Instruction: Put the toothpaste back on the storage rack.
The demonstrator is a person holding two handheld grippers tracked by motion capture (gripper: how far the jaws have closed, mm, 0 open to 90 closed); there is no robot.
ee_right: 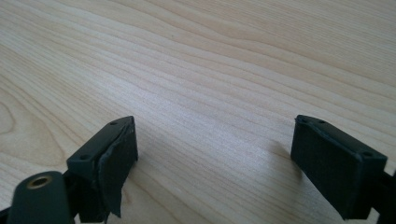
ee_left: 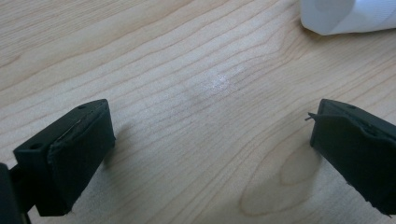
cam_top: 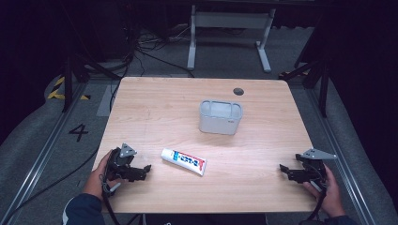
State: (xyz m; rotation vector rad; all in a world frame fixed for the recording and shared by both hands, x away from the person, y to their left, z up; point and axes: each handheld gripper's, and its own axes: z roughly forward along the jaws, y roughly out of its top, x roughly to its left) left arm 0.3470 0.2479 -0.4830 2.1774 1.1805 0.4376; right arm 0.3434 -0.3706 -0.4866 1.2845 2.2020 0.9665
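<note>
A white toothpaste tube (cam_top: 183,161) with red and blue print lies flat near the table's front, left of centre. Its white end (ee_left: 345,16) pokes into the top right corner of the left gripper view. A light grey open bin (cam_top: 220,117) stands upright at the table's middle. My left gripper (cam_top: 143,170) rests at the front left, a short way left of the tube, open and empty (ee_left: 210,135). At the front right edge my right gripper (cam_top: 284,169) sits open over bare wood (ee_right: 212,140), its jaws pointing left.
The wooden table (cam_top: 155,112) has a round dark cable port (cam_top: 238,91) near its back edge. Beyond it on the floor stand a white desk frame (cam_top: 229,28), loose cables (cam_top: 145,44) and dark tripod legs (cam_top: 75,70). A person's hands (cam_top: 96,180) hold both grippers.
</note>
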